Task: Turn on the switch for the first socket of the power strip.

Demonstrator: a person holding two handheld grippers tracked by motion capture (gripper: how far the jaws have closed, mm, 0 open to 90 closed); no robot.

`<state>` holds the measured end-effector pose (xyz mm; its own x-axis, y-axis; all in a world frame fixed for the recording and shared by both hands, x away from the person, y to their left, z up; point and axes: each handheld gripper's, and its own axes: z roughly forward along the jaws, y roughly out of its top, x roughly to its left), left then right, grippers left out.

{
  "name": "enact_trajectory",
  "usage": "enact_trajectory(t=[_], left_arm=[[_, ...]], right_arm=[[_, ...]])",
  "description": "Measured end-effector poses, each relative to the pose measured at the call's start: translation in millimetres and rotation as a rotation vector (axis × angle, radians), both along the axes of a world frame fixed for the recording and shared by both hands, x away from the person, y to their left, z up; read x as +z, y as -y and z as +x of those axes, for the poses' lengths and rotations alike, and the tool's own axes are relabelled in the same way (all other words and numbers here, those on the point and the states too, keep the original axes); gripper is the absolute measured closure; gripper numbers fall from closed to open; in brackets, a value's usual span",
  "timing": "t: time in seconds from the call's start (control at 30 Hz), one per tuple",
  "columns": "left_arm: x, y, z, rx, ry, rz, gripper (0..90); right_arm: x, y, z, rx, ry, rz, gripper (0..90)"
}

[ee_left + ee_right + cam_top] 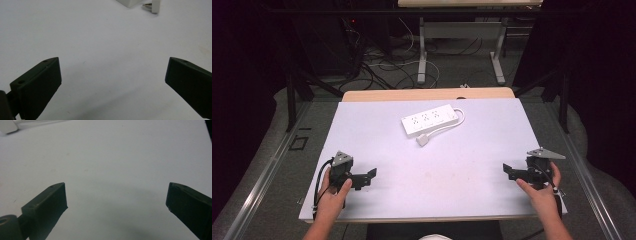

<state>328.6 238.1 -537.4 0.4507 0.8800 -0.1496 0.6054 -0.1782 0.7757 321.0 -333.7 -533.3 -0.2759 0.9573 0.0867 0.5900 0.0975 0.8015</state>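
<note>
A white power strip (429, 120) lies at the middle back of the white table (472, 165), its cord looped round the right end and its white plug (422, 140) resting just in front of it. My left gripper (371, 176) sits near the front left of the table, held by a hand, its jaws wide apart with nothing between them. My right gripper (507, 170) is at the front right, also open and empty. In the left gripper view (113, 75) the plug (153, 5) and a corner of the strip (128, 2) lie far ahead. In the right gripper view (116, 197) bare table lies ahead.
The table top sits on a wooden board whose back edge (427, 94) shows behind it. Beyond are metal desk legs (422, 55) and loose cables on the floor. Dark frame posts (290, 95) stand at both sides.
</note>
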Motion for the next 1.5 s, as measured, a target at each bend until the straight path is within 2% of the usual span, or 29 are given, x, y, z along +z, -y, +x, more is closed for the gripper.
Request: enact_trajectory(t=[0.2,0.23,0.47,0.53,0.63,0.73,0.87,0.97,1.03,1.27,1.3,1.5], left_arm=[[0.2,1.3,0.1,-0.005,0.009,0.004,0.2],[0.7,1.2,0.0,-0.010,0.004,0.008,0.2],[1.2,1.1,-0.9,-0.011,0.009,0.016,0.2],[0.6,2.3,-1.2,-0.004,0.022,0.012,0.2],[1.2,2.1,-1.8,-0.006,0.012,0.015,0.2],[0.4,2.7,-2.0,0.004,0.019,0.002,0.2],[0.3,2.1,-1.8,0.002,0.018,0.004,0.2],[0.0,2.5,-1.8,0.003,0.018,0.003,0.2],[0.0,2.9,-1.9,0.004,0.016,0.004,0.2],[0.2,2.6,-2.0,-0.002,0.005,0.008,0.2],[-0.6,3.0,-1.8,0.004,0.014,0.004,0.2],[-0.5,2.6,-2.2,0.007,0.013,0.001,0.2]], right_arm=[[4.0,-1.9,-5.0,-0.014,0.005,-0.008,3.3],[3.4,-3.9,-5.2,-0.013,-0.005,-0.007,3.8],[5.6,-11.1,-3.6,0.009,-0.001,-0.018,8.0],[7.1,-12.8,-3.2,0.015,-0.004,-0.025,8.1],[8.4,-13.5,-1.5,0.012,0.003,-0.022,8.2],[13.5,-12.4,0.1,0.020,-0.020,-0.007,11.7],[16.1,-11.0,2.6,0.023,-0.024,-0.014,14.3],[17.1,-12.1,6.0,0.036,-0.042,-0.009,14.6],[18.4,-13.4,10.4,0.067,-0.058,-0.019,14.8],[29.9,-21.1,18.1,0.102,-0.057,-0.043,16.4],[29.9,-21.1,18.1,0.102,-0.057,-0.043,16.4],[42.8,-30.8,26.1,0.137,-0.072,-0.049,17.6]])
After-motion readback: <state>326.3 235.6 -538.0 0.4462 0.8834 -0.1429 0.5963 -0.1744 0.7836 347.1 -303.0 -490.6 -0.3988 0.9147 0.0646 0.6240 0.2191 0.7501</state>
